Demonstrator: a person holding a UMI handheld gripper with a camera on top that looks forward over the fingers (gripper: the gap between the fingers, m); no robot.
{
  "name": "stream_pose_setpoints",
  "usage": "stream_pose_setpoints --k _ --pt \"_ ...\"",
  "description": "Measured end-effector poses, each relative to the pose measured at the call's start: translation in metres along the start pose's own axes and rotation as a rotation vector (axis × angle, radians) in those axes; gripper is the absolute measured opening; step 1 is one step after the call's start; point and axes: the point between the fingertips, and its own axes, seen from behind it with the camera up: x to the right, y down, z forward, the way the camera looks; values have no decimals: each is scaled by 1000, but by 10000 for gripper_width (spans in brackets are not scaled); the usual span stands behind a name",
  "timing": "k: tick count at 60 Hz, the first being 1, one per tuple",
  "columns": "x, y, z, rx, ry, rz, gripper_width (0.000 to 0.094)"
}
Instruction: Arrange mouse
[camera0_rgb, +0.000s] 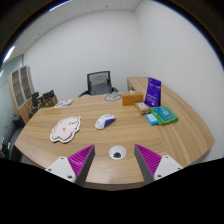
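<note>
Gripper (113, 160) is spread wide and holds nothing, raised over the table's (60, 148) near edge. The mouse (105, 121) lies mid-table, well beyond the fingers, just beside a white patterned mat (67, 128). Books (160, 116) lie toward the right edge.

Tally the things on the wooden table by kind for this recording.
Mouse: 1
Pale mouse pad: 1
Purple box: 1
Brown cardboard box: 1
Teal book: 1
Small blue item beside it: 1
Total: 6
Gripper open, short of the mouse.
</note>
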Motion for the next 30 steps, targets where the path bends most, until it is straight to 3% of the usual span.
stream_pose_setpoints --k 7,19,30 --pt "-40 7 17 -36 32 2 827" --pt "-116 6 78 -83 -32 9 839" --pt "-109 -3 164 -101 -8 0 831"
